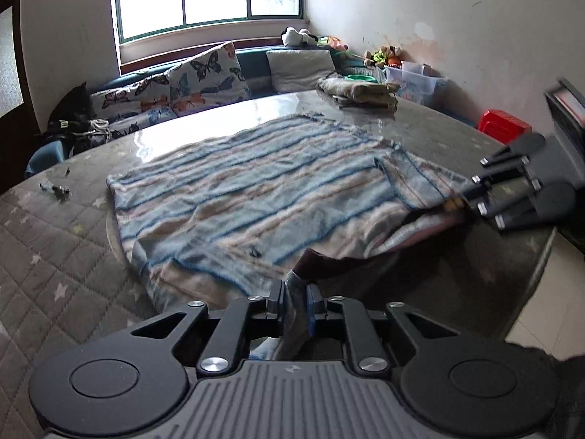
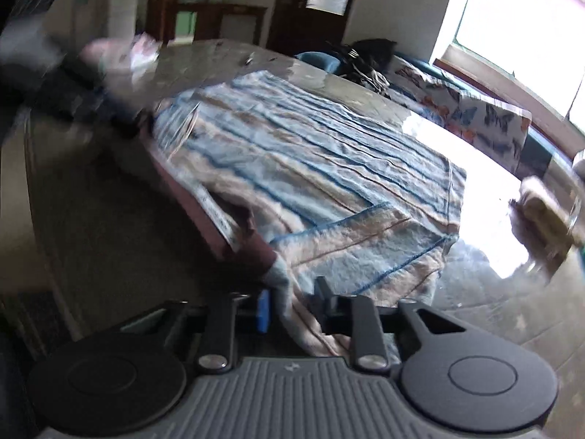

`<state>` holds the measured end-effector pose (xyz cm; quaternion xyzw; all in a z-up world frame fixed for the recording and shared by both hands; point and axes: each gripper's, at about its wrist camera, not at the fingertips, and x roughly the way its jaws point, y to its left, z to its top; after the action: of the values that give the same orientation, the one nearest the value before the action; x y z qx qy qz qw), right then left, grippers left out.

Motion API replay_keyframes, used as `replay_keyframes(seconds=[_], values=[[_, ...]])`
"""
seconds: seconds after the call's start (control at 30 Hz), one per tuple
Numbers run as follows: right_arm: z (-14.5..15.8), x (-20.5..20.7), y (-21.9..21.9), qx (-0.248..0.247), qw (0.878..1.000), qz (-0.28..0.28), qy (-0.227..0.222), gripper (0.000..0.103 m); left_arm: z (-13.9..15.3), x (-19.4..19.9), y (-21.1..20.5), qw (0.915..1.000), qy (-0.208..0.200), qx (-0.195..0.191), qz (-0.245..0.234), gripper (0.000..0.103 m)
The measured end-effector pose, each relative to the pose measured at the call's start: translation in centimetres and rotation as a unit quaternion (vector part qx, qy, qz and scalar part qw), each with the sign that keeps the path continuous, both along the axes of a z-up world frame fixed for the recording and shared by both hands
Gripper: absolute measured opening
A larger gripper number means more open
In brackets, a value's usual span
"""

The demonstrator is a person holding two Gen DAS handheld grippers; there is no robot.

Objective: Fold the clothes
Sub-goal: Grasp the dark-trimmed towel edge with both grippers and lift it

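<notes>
A blue, pink and beige striped garment [image 1: 256, 183] lies spread on the round table [image 1: 438, 124]. Its near edge is lifted off the table, and a maroon inner side shows there. My left gripper [image 1: 295, 300] is shut on the garment's near corner. To the right, my right gripper [image 1: 459, 202] pinches the same lifted edge. In the blurred right wrist view, the striped garment [image 2: 310, 153] runs between the fingers of the right gripper [image 2: 292, 303], which is closed on it. The left gripper [image 2: 142, 124] is a dark blur at the garment's far corner.
A folded beige stack [image 1: 360, 91] sits at the table's far right. Small dark bits [image 1: 55, 190] lie on the left side. Butterfly cushions [image 1: 204, 77] line a bench behind the table. A clear plastic bin [image 1: 416, 80] and a red stool [image 1: 502, 124] stand by the wall.
</notes>
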<state>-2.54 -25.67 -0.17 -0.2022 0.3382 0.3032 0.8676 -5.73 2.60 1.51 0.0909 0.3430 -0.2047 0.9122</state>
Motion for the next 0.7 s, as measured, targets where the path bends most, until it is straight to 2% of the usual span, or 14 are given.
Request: replay_keyframes(seconds=[0.1,0.2,0.27,0.4,0.47,0.63,0.7], values=[[0.4,1.1,-0.5,0.037,0.999,-0.017,0.024,0.013,-0.5,-1.4,0.0,0.9999,-0.001,0.010,-0.002,0.017],[0.8,2.2,-1.0,0.074,0.995,-0.035,0.047,0.010,-0.9,-2.8,-0.2,0.9996,-0.009,0.026,-0.005,0.026],[1.0,2.6,-1.1,0.086,0.994,-0.044,0.054,0.010,-1.2,-3.6,-0.3,0.9992,-0.017,0.035,-0.004,0.035],[1.5,3.1,-1.1,0.099,0.992,-0.055,0.058,0.009,-1.8,-4.6,-0.6,0.9983,-0.028,0.051,-0.008,0.037],[1.8,3.3,-1.1,0.101,0.991,-0.058,0.060,0.009,-2.2,-5.0,-1.1,0.9963,-0.044,0.072,-0.012,0.045],[2.1,3.4,-0.8,0.100,0.991,-0.066,0.052,0.009,-3.1,-5.3,-1.9,0.9911,-0.073,0.108,-0.027,0.045],[2.1,3.4,-0.6,0.099,0.992,-0.068,0.048,0.009,-3.1,-5.0,-1.8,0.9911,-0.076,0.107,-0.025,0.036]])
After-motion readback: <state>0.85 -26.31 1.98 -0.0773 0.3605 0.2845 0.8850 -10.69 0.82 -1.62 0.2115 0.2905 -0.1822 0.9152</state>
